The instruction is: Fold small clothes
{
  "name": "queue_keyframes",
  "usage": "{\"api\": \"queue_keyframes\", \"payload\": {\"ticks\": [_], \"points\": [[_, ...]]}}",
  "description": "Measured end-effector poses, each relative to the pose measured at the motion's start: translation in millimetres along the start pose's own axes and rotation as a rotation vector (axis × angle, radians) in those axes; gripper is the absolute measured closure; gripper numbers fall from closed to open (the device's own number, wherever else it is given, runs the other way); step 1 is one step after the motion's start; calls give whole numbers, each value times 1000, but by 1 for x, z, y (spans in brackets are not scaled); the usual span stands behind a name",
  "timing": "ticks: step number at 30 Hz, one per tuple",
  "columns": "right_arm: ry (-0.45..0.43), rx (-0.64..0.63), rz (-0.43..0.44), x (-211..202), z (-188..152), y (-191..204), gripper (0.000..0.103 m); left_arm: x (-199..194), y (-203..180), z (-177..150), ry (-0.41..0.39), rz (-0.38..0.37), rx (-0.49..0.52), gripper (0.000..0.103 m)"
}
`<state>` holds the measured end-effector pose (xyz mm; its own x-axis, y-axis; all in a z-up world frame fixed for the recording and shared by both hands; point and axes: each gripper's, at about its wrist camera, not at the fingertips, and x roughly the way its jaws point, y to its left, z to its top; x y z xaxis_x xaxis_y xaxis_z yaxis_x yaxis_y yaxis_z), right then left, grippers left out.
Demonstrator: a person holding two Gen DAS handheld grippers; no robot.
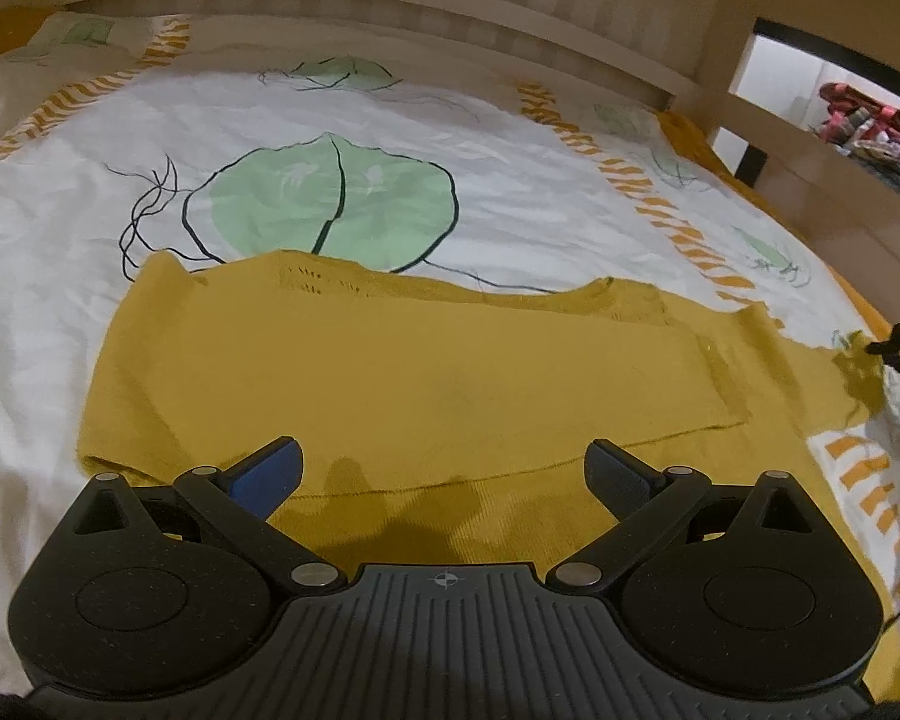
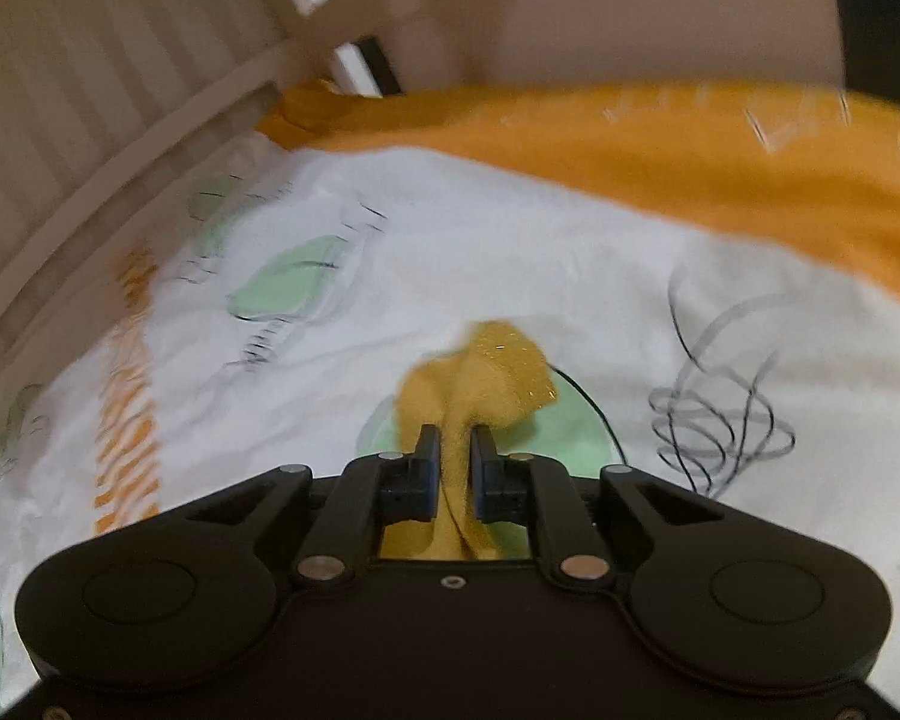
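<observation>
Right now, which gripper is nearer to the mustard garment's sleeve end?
Right. The right gripper is shut on the mustard garment at that sleeve end; the left gripper hovers open over the hem.

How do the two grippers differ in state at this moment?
The left gripper has its jaws spread wide and holds nothing; the right gripper is shut on the yellow garment. The left sits above the flat part of the garment; the right pinches a bunched end. Both are over the bedsheet.
</observation>
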<state>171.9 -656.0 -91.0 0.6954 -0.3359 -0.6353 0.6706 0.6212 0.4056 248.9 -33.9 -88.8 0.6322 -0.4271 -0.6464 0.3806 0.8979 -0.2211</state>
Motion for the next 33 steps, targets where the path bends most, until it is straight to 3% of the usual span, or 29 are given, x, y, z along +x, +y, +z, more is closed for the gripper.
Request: {"api": "queue_keyframes", "payload": {"ticks": [9, 16, 20, 21, 25, 29, 30, 33], "points": [[-48, -151, 271, -84, -3, 93, 86, -9, 8, 9, -26, 17, -46, 2], [55, -255, 510, -116, -57, 182, 86, -16, 24, 19, -36, 9, -133, 2], [133, -309, 542, -116, -97, 218, 78, -16, 33, 22, -21, 13, -173, 2], [136, -334, 530, -116, -106, 221, 76, -16, 34, 22, -21, 19, -176, 2], [84, -467, 428, -114, -125, 228, 32, -19, 36, 24, -30, 26, -179, 2], [-33, -575, 297, -112, -125, 221, 15, -18, 33, 24, -24, 12, -172, 2], [-78, -606, 235, -115, -125, 219, 2, -18, 32, 23, -21, 9, -169, 2], [-244, -720, -84, -106, -129, 219, 1, -15, 30, 22, -13, 5, -163, 2]]}}
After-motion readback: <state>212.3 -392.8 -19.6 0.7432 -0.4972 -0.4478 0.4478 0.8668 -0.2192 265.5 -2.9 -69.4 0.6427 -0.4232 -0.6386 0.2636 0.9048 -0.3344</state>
